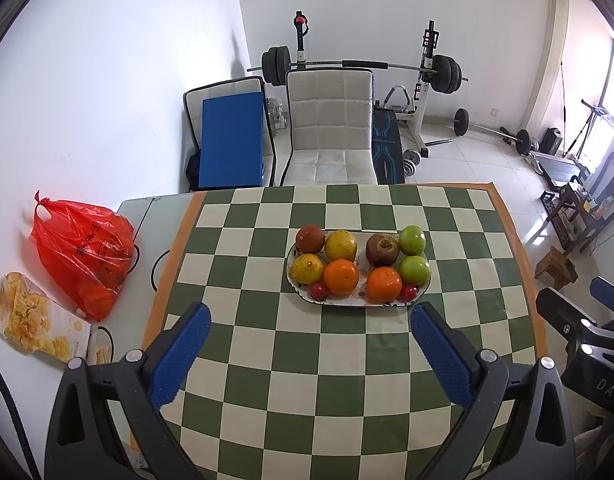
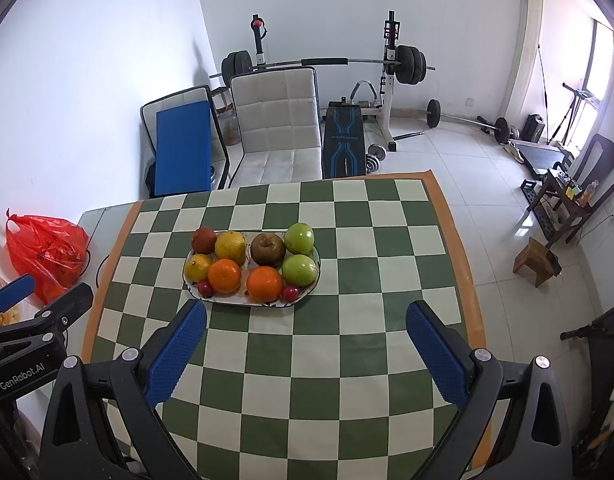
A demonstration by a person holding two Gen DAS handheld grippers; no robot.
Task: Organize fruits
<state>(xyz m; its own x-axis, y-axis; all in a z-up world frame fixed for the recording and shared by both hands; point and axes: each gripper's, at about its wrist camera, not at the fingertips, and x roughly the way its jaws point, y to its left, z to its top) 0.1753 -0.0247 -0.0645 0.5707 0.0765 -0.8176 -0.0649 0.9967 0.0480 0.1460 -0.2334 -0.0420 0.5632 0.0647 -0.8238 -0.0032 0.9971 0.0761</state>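
Where oranges (image 1: 340,277) crowd — plate (image 1: 349,301) pattern mostly hidden

We see a table (image 1: 147,208) with a pale grey top, most of it covered by a green-and-cream checkered cloth (image 1: 347,360) edged in orange. On the cloth, toward twelve o'clock from its middle, sits an oval patterned plate (image 1: 347,302) carrying fruit. On the bare grey strip at nine o'clock of the plate lies a red plastic bag (image 1: 83,252), knotted at the top and bulging. Just beside the bag, at about seven o'clock of it, lies a clear packet of yellow chips (image 1: 35,320). Thin black loops of cable (image 1: 157,270) lie on the grey top between the bag and the edge of the cloth.
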